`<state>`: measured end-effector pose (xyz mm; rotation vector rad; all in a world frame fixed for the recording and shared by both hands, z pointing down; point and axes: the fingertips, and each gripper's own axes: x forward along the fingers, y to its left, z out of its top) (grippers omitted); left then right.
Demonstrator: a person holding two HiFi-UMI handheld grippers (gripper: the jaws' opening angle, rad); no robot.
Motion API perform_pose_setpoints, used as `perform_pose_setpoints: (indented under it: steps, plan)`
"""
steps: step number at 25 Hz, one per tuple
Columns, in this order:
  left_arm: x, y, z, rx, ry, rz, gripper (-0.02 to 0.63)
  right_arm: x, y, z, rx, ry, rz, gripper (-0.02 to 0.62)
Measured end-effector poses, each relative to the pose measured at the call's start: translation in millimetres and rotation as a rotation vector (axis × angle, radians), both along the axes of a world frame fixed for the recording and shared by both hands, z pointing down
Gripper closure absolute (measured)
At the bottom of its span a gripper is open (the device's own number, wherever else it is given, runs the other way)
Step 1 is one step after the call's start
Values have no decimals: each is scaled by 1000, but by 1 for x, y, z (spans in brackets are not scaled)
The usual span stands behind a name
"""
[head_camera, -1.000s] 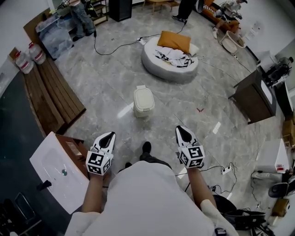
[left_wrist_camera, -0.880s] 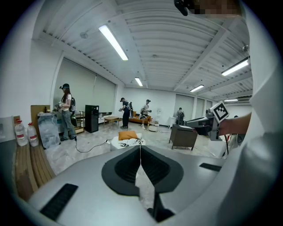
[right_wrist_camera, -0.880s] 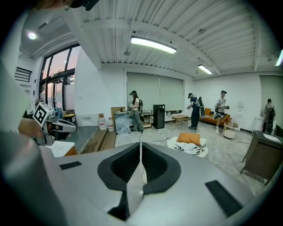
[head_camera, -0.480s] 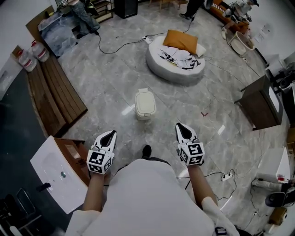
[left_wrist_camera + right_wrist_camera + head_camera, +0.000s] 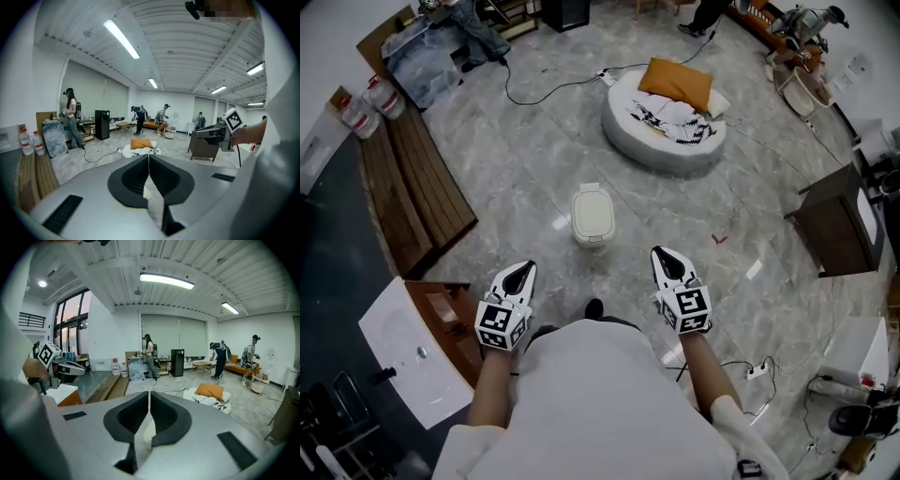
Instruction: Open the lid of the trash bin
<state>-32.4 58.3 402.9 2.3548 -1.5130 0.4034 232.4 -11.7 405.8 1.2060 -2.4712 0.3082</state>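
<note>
A small cream trash bin [image 5: 592,217] with its lid down stands on the grey marble floor ahead of me. Through the gap of the right jaws a strip of the bin [image 5: 149,432] shows; the left gripper view hides nearly all of it. My left gripper [image 5: 521,275] and right gripper [image 5: 667,262] hang at waist height, short of the bin on either side, both shut with nothing between the jaws. The jaw tips meet at the left gripper [image 5: 148,157] and the right gripper [image 5: 149,395].
A round white floor bed [image 5: 664,122] with an orange cushion [image 5: 677,84] lies beyond the bin. A white sink cabinet [image 5: 417,347] stands at my left, wooden planks [image 5: 408,178] behind it. A dark cabinet [image 5: 834,223] at right, cables [image 5: 548,89] on the floor, people at the far end.
I have stepped forward: the bin and the round bed sit lower and nearer in the head view. Both grippers kept their place and stayed shut.
</note>
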Motion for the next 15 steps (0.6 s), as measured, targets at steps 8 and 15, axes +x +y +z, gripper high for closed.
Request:
perform_pose_setpoints:
  steps: [8,15]
  plan:
    - [10,-18,5,-29,-17,-23,588,6,-25,10,-23,-3,-41,560]
    - [3,-30,10,-54,-25,-26,588,-4,-30,25,-55,26,-69,560]
